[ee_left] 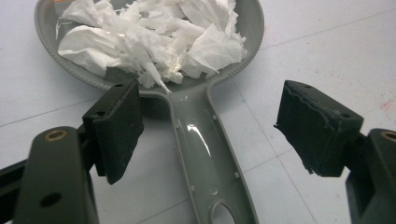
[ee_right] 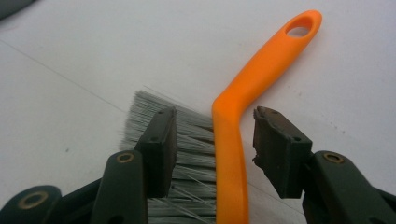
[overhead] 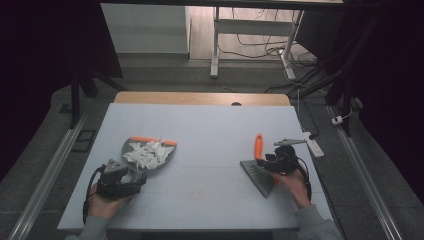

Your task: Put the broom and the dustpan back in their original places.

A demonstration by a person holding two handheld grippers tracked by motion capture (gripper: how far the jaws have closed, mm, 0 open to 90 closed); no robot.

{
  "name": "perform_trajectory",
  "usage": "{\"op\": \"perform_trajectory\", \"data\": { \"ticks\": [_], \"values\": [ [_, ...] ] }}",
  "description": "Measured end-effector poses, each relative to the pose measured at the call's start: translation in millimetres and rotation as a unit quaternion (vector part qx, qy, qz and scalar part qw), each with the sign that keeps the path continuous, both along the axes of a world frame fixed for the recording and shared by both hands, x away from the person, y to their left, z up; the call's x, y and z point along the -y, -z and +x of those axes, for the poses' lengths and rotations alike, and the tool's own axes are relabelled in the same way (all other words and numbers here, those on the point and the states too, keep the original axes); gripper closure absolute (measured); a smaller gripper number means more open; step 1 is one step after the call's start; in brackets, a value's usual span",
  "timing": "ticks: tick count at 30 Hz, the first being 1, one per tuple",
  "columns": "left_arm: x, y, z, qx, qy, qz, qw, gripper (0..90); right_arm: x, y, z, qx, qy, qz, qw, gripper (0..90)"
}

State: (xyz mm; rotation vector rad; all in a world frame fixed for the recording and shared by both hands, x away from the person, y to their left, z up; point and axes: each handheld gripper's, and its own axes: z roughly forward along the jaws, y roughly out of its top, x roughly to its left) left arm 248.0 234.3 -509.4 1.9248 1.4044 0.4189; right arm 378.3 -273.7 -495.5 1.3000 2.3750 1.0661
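1. My left tongs [overhead: 134,181] sit near the bench's [overhead: 210,130] near-left edge, jaws wide apart; in the left gripper view the pads [ee_left: 116,126] straddle the dustpan handle [ee_left: 205,158] without touching it.
2. The dustpan [overhead: 131,146] lies flat on the bench just ahead of the left tongs, its bowl heaped with torn white paper [overhead: 147,152].
3. My right tongs [overhead: 264,161] rest well apart to the right, jaws fully spread and gripping nothing.
4. In the right gripper view the brush's orange handle [ee_right: 261,79] runs up between the two pads [ee_right: 161,149], clear of both; grey bristles [ee_right: 187,140] fan out behind the left pad.
5. The brush [overhead: 258,172] lies flat on the bench.
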Motion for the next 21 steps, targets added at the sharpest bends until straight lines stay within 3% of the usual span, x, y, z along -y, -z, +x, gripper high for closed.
{"op": "perform_trajectory", "data": {
  "ticks": [9,16,21],
  "values": [
    [-0.9,0.9,3.2,-0.001,0.034,0.001,0.9994,24.9,-0.2,-4.7,-16.6,0.024,-0.037,0.007,0.9990,51.0],
    [0.6,2.3,2.2,0.003,0.066,-0.002,0.9978,25.1,-2.9,-6.4,-37.8,0.053,-0.067,0.015,0.9962,51.8],
    [0.9,2.7,0.8,0.004,0.074,-0.005,0.9973,25.3,1.0,-3.4,-49.4,0.056,-0.070,0.017,0.9958,51.8]
  ]
}}
